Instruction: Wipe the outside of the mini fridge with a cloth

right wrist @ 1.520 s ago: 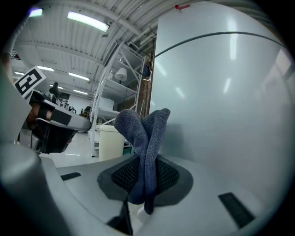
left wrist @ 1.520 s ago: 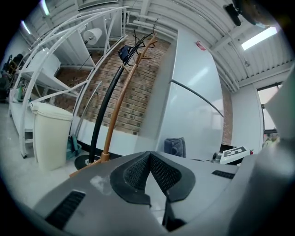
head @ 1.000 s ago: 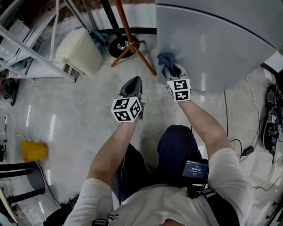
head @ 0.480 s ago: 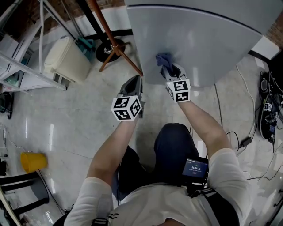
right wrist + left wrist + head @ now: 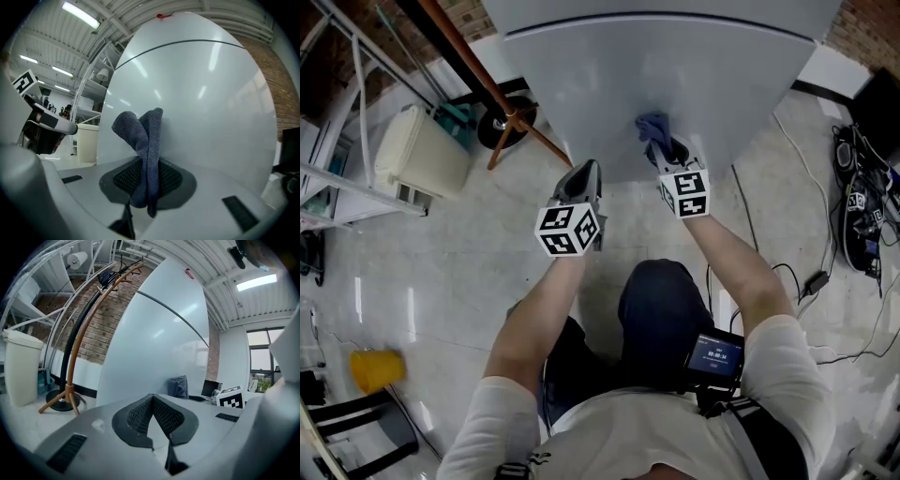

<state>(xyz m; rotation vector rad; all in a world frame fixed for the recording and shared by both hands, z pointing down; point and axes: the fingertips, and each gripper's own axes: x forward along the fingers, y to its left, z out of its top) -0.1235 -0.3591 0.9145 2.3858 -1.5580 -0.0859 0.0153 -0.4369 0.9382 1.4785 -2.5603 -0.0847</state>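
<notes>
- the right gripper [image 5: 667, 150] has its jaws closed on a dark blue cloth [image 5: 652, 125]. in the right gripper view the cloth is pinched between the two pads and its loose end stands up in a soft fold.
- the left gripper [image 5: 584, 178] has its jaws together and there is nothing between them. it hovers over the floor [image 5: 469, 272], just beside the lower edge of the mini fridge [image 5: 722, 94], and does not touch it.
- the mini fridge stands upright in front of the person, with a brick wall behind it and a brown coat stand [image 5: 502, 117] near its left side.
- the folded end of the cloth is at the lower part of the front face. it seems to touch the surface, but i cannot tell this for sure.
- my judgement is that the wiping is under way on the lower front. no wet trace or streak shows, so the pictures do not tell how much is already wiped.
- the upper part above the seam, the sides and the top are well apart from the cloth. i think they are left to do, if they were not done.
- the fridge looks pale grey, smooth and glossy, with long reflections of the ceiling lights.
- a thin dark seam runs across the front and parts an upper section from a lower one. a small red mark sits near the top.
- i see no dirt or stain on it.
</notes>
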